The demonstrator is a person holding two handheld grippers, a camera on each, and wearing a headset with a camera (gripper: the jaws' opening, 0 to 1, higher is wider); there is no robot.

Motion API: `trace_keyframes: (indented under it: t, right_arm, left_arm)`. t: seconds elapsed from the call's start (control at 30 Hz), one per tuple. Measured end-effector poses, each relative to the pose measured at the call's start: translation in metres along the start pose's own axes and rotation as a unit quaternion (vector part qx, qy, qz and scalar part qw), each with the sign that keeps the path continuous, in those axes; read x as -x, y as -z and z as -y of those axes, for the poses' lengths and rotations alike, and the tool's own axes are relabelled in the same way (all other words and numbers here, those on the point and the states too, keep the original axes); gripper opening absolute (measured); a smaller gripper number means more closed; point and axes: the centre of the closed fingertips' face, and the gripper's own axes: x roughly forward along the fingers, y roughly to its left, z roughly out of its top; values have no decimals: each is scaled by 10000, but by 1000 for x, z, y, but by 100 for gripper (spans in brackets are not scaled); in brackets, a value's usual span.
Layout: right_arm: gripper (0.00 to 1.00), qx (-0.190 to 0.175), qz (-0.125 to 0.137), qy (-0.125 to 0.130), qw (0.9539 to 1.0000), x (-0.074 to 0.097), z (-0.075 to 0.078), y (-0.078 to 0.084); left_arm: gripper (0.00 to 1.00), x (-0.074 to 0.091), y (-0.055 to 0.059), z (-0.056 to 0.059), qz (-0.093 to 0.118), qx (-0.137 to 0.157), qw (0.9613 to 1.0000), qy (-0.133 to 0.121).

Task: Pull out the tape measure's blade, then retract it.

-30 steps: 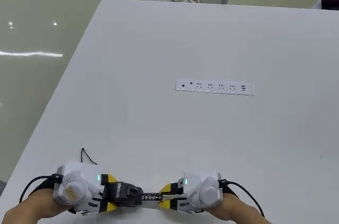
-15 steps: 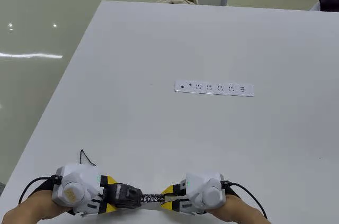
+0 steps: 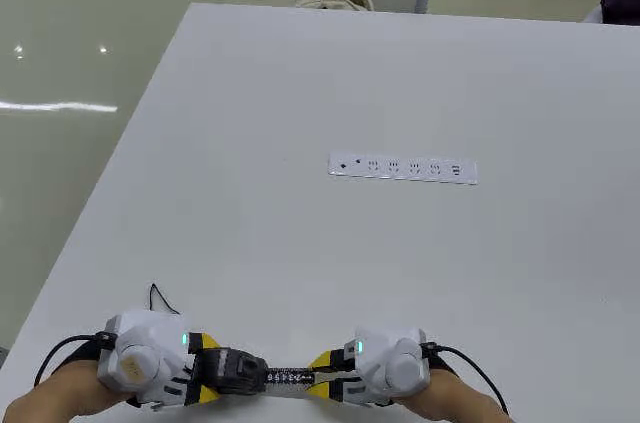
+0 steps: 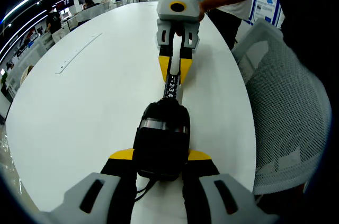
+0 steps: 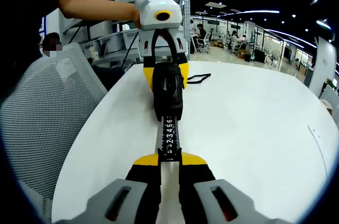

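A white table with a power strip lying near its middle stands on a glossy pale-green floor in a brightly lit open-plan office, with a grey mesh chair at its near edge. At that edge a person holds two grippers low and level, tips facing each other. The left gripper has its jaws clamped on the black tape measure, and the right gripper pinches the end of the blade, a short numbered length drawn out between them.
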Motion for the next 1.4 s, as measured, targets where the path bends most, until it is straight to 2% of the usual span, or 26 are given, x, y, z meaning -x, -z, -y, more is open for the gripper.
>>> trace_keyframes:
  t: [1.4]
  right_arm:
    - [9, -70, -21, -10, 10000, 14, 0, 9]
  left_arm:
    - [29, 0, -1, 1, -32, -17, 10000, 26]
